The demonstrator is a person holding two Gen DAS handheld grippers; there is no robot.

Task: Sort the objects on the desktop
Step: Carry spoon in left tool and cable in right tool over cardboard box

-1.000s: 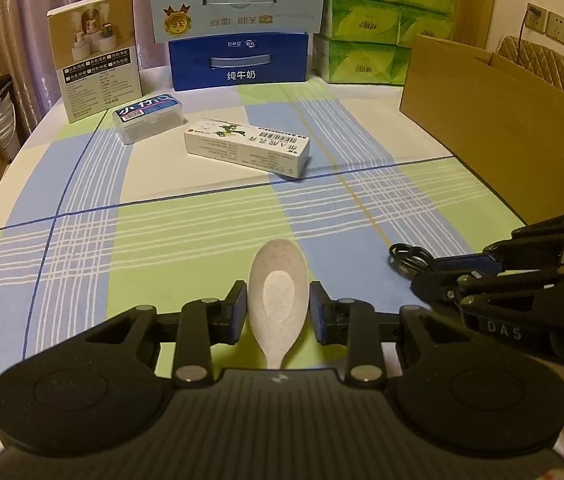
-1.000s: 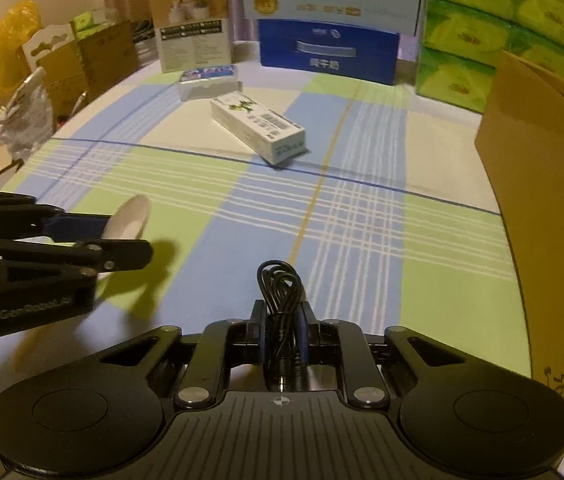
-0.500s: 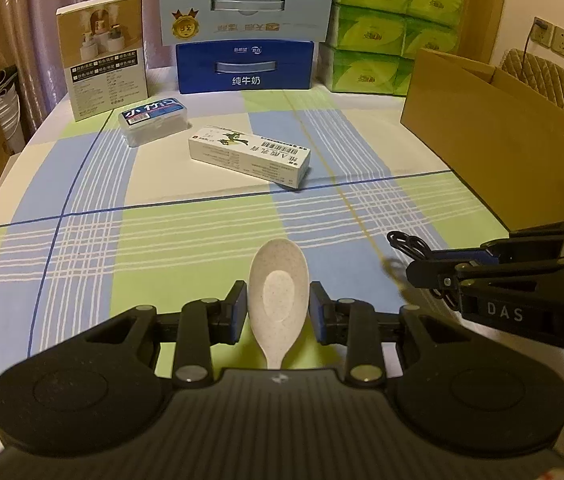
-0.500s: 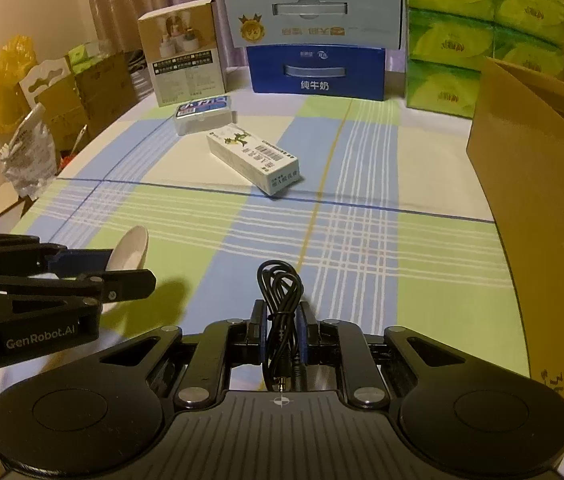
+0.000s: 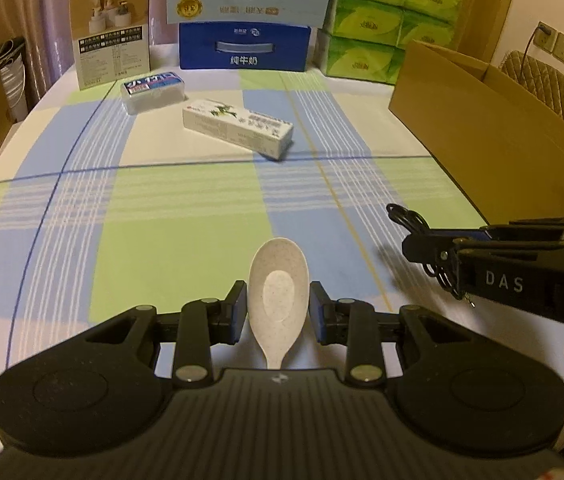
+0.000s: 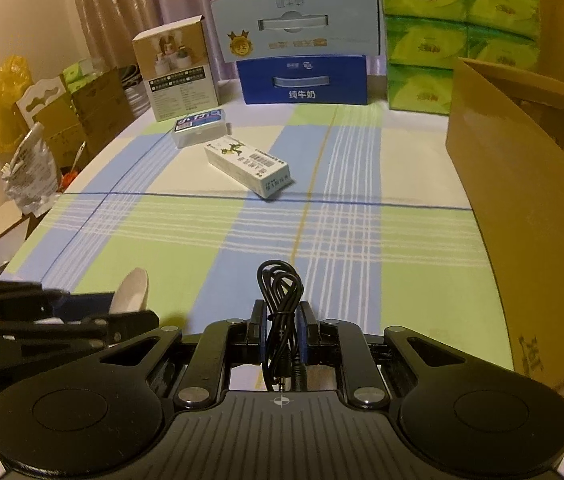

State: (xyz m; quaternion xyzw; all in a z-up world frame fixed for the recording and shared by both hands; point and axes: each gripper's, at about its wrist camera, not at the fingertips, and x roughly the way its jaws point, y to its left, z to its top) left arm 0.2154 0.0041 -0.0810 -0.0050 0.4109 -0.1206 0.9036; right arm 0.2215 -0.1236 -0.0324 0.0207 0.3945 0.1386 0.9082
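L gripper (image 5: 277,312): fingers clamped on the speckled off-white plastic spoon (image 5: 278,292), bowl fwd, handle back toward cam, held above the near bench (image 5: 185,216).
R gripper (image 6: 282,330): fingers pinched on the coiled black audio cable (image 6: 280,300), loop up, plug hanging near the palm.
Target (judged): open brown cardboard box (image 6: 530,184) at right edge, well apart from both loads.
How to do it well: carry w/ grip firm, lift over the box wall before letting go; cable first since R was nearer; watch the dangling plug for snags.
Left on bench: long white carton w/ barcode (image 5: 237,128) & small clear blue-label case (image 5: 153,91), far centre, untouched.
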